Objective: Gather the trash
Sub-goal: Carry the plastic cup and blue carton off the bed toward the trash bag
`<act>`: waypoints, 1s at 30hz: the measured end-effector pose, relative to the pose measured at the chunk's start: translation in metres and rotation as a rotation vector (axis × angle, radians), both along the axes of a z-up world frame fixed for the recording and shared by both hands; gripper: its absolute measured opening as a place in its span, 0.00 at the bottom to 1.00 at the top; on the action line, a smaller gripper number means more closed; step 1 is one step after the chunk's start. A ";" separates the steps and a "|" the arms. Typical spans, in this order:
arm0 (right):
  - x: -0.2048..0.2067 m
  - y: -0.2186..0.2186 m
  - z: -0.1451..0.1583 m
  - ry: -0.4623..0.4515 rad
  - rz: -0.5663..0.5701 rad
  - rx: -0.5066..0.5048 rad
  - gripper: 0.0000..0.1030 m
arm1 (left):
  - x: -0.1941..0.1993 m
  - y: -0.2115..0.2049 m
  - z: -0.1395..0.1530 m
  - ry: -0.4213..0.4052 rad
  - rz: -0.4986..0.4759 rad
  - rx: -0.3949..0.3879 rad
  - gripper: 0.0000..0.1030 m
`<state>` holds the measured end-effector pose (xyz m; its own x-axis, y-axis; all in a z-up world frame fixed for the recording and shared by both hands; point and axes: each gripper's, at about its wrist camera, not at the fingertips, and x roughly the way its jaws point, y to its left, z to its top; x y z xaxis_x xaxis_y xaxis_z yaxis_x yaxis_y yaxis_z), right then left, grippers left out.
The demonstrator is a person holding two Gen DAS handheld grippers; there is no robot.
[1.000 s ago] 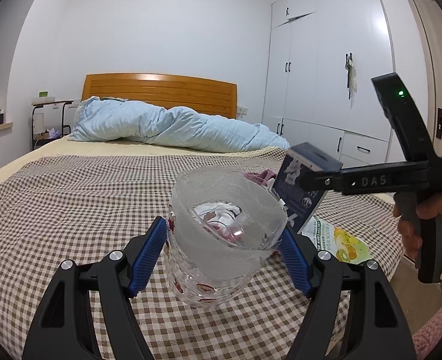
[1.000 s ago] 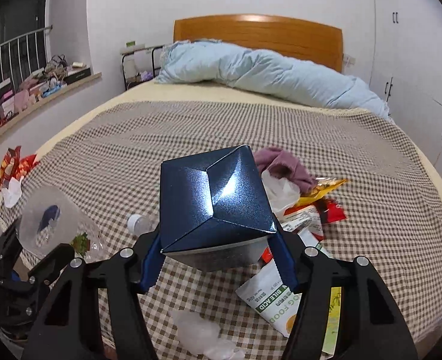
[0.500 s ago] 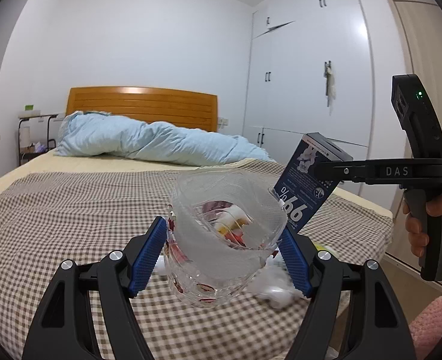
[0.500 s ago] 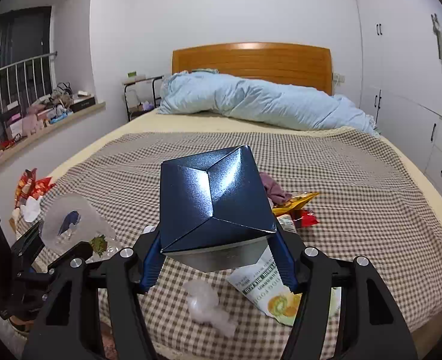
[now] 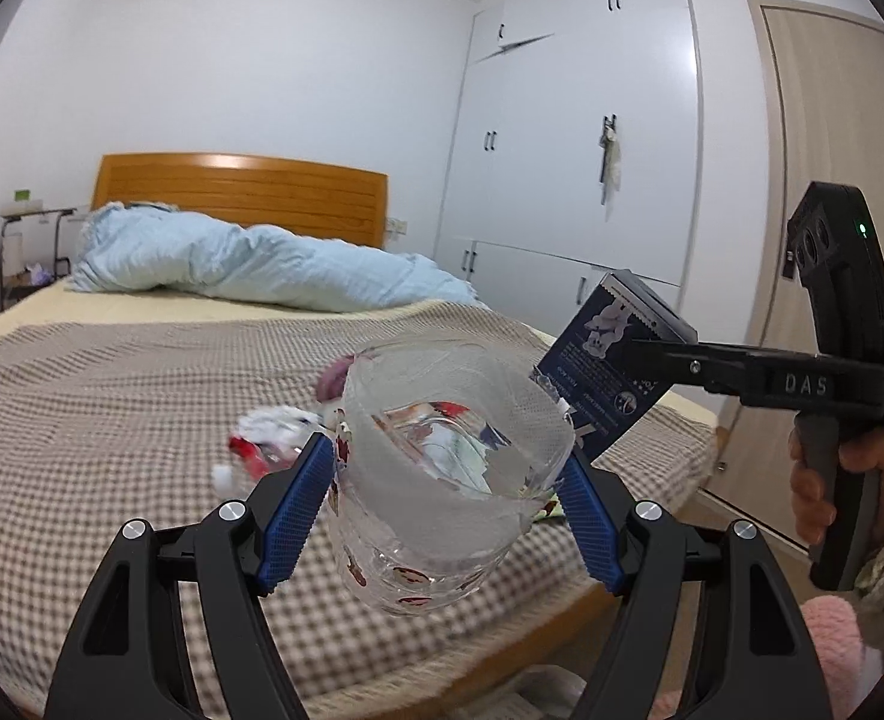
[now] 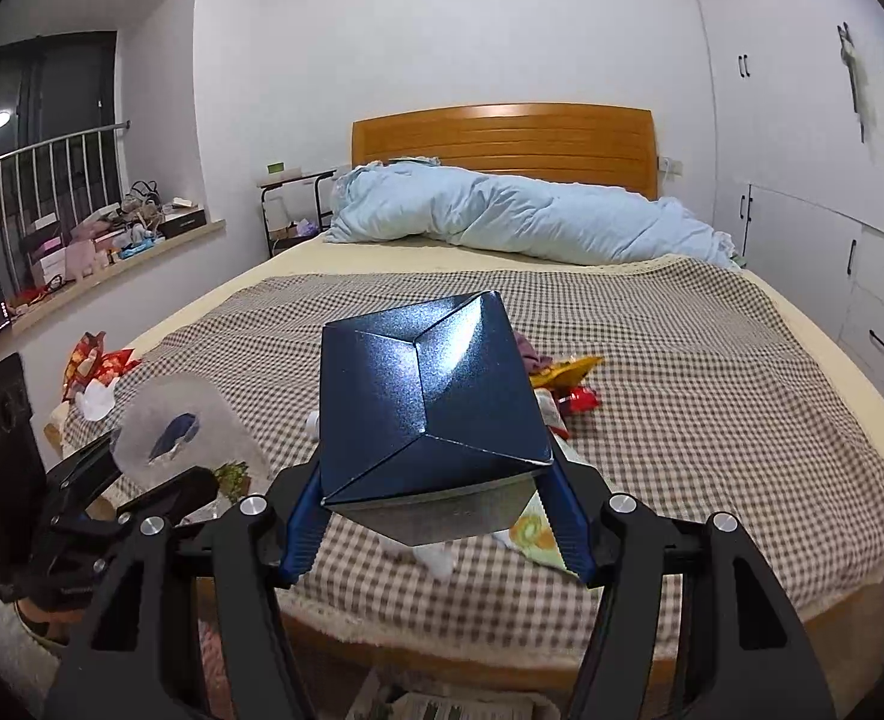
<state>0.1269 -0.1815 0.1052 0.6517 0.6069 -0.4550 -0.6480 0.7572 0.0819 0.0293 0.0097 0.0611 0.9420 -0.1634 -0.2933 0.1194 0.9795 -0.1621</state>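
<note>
Above the bed (image 6: 712, 372), my left hand-held gripper (image 5: 445, 492) grips a clear plastic cup (image 5: 448, 480); right hand-held gripper (image 6: 435, 516) clamps a dark blue box (image 6: 423, 402).

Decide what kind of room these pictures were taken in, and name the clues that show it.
A bedroom in a home, most likely: a bed with a wooden headboard, a rumpled blue duvet and tall white wardrobes.
</note>
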 end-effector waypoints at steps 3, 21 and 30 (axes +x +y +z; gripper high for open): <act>-0.012 -0.013 -0.005 0.003 0.009 0.003 0.59 | -0.005 -0.011 -0.001 0.014 -0.035 0.007 0.70; -0.052 -0.073 -0.060 0.115 -0.015 -0.012 0.59 | -0.026 -0.077 -0.050 0.130 -0.190 0.016 0.70; -0.063 -0.094 -0.106 0.206 -0.052 -0.021 0.59 | -0.028 -0.103 -0.096 0.242 -0.246 0.020 0.70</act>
